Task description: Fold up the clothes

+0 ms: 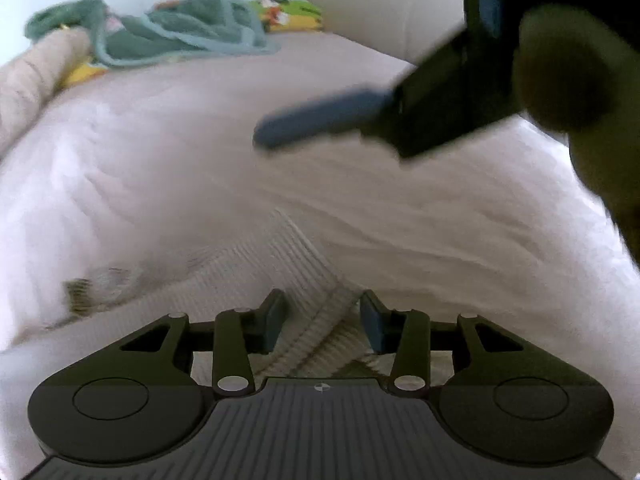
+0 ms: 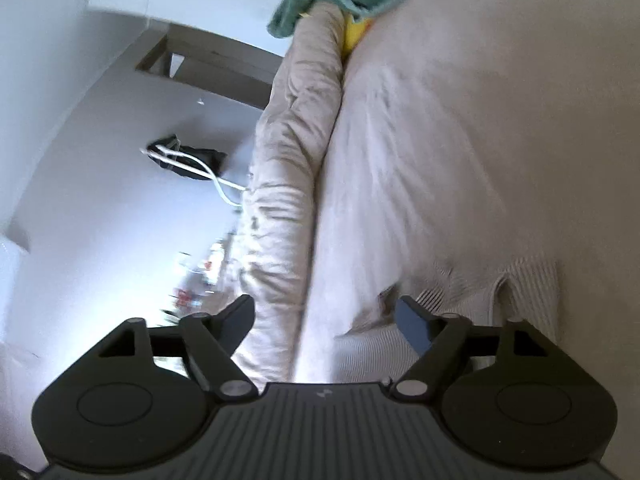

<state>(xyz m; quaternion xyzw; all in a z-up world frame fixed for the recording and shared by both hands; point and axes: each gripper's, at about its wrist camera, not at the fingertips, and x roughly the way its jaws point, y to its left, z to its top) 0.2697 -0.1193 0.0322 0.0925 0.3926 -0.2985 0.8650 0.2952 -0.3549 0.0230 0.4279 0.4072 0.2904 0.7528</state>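
A white ribbed garment [image 1: 248, 280] lies flat on the pale bedsheet [image 1: 160, 160], with a faded print near its left side. My left gripper [image 1: 324, 320] hovers low over the garment's ribbed hem. The hem runs between its two blue pads, and a gap shows on each side, so it reads as open. One blue finger of my right gripper [image 1: 320, 120] crosses the left wrist view above the bed, blurred. In the right wrist view my right gripper [image 2: 326, 320] is rolled sideways and open with nothing between its fingers. The ribbed garment [image 2: 520, 288] lies just right of it.
A heap of green clothes [image 1: 180, 28] and a bright printed item [image 1: 288, 12] sit at the bed's far end by the cream headboard [image 1: 380, 0]. A rolled beige duvet [image 2: 292, 160] lines the bed's edge. Beyond it lies the floor with a black object and white cable [image 2: 184, 156].
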